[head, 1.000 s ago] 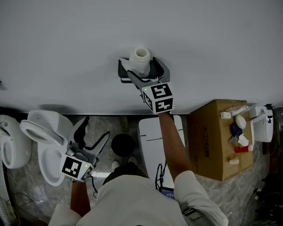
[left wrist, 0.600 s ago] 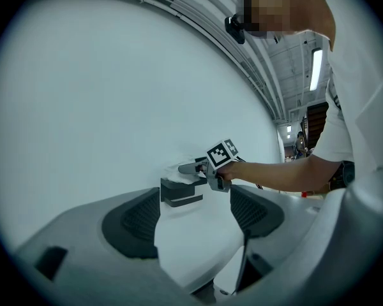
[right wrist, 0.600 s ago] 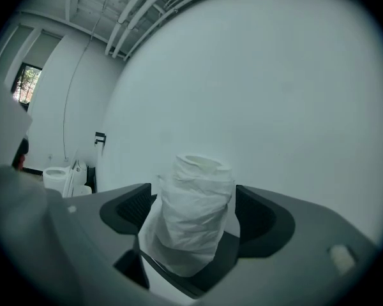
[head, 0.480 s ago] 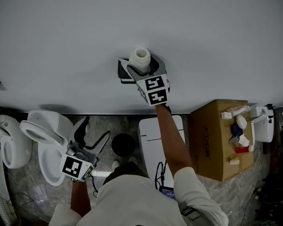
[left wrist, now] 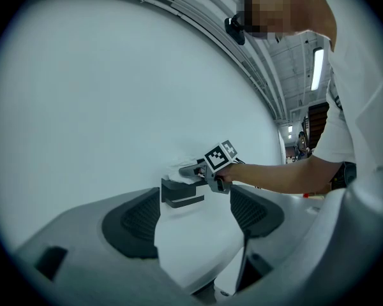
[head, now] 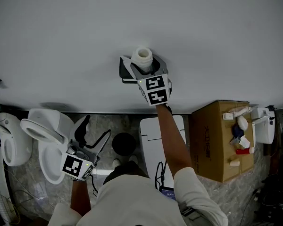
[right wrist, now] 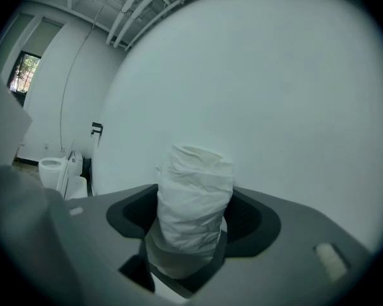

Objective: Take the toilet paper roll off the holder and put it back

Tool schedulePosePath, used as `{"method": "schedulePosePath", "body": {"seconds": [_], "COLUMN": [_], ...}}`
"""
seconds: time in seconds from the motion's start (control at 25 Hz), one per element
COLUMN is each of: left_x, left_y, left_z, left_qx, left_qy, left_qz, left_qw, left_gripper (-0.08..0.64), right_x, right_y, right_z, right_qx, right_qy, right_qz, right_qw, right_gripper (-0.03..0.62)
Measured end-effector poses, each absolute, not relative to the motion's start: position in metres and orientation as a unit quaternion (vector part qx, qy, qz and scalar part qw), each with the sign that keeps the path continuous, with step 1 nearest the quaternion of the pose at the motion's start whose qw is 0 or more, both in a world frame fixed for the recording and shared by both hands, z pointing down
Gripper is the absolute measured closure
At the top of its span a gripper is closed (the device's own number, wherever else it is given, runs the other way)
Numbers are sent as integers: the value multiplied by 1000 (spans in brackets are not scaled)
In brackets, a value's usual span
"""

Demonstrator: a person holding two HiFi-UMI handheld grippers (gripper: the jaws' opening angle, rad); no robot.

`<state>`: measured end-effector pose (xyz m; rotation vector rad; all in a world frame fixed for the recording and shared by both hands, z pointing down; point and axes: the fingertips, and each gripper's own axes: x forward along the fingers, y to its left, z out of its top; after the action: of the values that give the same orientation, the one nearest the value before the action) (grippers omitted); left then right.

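In the head view, the right gripper (head: 143, 69) is reaching up to a dark holder (head: 124, 73) fixed on the white wall (head: 61, 36). The toilet paper roll (head: 142, 57) is standing in that holder with its long axis upright and its hollow core opening toward the camera above. The right gripper's jaws are lying one on each side of the roll's lower part. The left gripper (head: 95, 131) is hanging low by the person's side, well apart from the holder, with its jaws spread and nothing in them. It is hovering over the floor beside a white toilet (head: 47, 142). A cardboard box (head: 212, 145) with small items on top is standing at the right.

In the left gripper view, the left gripper (left wrist: 195, 225) is pointing at the wall (left wrist: 89, 94) with its jaws released wide and only bare wall between them. Beyond them the right gripper (left wrist: 190, 169) is sitting at the holder (left wrist: 182, 196), with the person's forearm (left wrist: 274, 174) stretching out behind it.

In the right gripper view, the roll (right wrist: 195, 193) is filling the gap between the right gripper's (right wrist: 193, 225) jaws. It is standing on end, its long axis running up and down and its open core end facing up. Its wrinkled outer layers are showing, and its foot is sinking into the shadowed holder (right wrist: 198, 282). The jaws are spread, not clenched, with one pad just beside each flank of the roll. Whether the pads are touching the paper cannot be told.
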<state>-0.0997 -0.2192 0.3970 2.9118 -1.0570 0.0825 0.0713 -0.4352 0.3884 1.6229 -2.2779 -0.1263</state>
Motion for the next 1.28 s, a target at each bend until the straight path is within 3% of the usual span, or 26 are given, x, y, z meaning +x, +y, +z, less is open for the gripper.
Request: {"method": "schedulePosePath", "body": {"seconds": [0.52, 1.0, 1.28], "left_x": [-77, -38, -23], "left_y": [-241, -269, -264], "left_z": [391, 389, 379], "left_qx": [947, 959, 962], "left_qy": [-321, -284, -272], "left_qz": [18, 6, 6], "left_qw": [13, -2, -22], "left_gripper": [224, 224, 225], "right_x": [78, 97, 100], "right_y": [-413, -276, -193], "right_z": [376, 342, 350], "right_qx": [566, 568, 570], "right_qy": [-810, -816, -816], "right_qz": [-52, -83, -61], "right_qw": [147, 71, 78], "right_gripper": [281, 279, 279]}}
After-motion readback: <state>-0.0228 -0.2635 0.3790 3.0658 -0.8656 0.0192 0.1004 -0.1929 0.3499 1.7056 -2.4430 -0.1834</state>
